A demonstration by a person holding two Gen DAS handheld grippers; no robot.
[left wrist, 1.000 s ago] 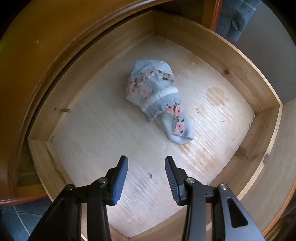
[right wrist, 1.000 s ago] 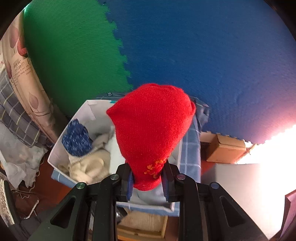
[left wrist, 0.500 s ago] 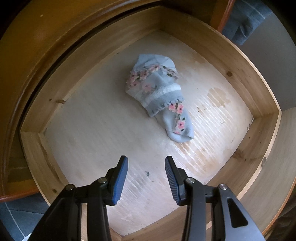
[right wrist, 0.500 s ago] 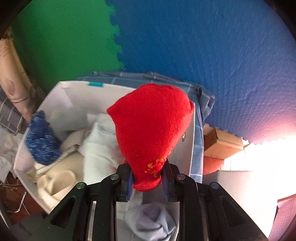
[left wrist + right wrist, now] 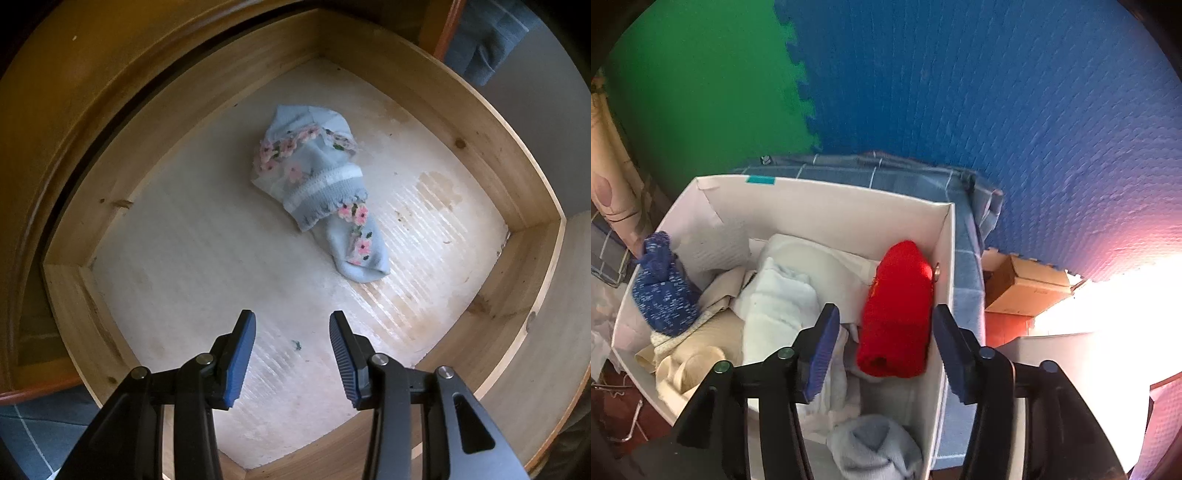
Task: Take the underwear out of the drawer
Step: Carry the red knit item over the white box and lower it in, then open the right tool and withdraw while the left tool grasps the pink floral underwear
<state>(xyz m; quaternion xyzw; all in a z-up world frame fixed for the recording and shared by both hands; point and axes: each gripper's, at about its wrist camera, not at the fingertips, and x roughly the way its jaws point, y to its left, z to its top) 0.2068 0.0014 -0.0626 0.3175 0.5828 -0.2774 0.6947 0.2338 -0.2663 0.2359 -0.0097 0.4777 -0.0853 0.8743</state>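
Note:
In the left wrist view a pale blue garment with pink flowers (image 5: pixel 321 192) lies alone on the floor of the open wooden drawer (image 5: pixel 480 155). My left gripper (image 5: pixel 291 354) is open and empty, held above the drawer's near side, short of the garment. In the right wrist view my right gripper (image 5: pixel 884 347) is open over a white box (image 5: pixel 827 206). A red knitted item (image 5: pixel 897 314) lies in the box against its right wall, between and beyond my fingers, free of them.
The white box also holds a blue speckled bundle (image 5: pixel 663 291), white and cream cloths (image 5: pixel 779 299) and a pale blue bundle (image 5: pixel 875 450). It rests on blue checked fabric (image 5: pixel 964 280). A cardboard box (image 5: pixel 1023 288) stands right, before the blue and green foam wall.
My right gripper opened and let go of the red knitted item, which dropped into the white box. The left gripper drew back slightly from the drawer, staying open.

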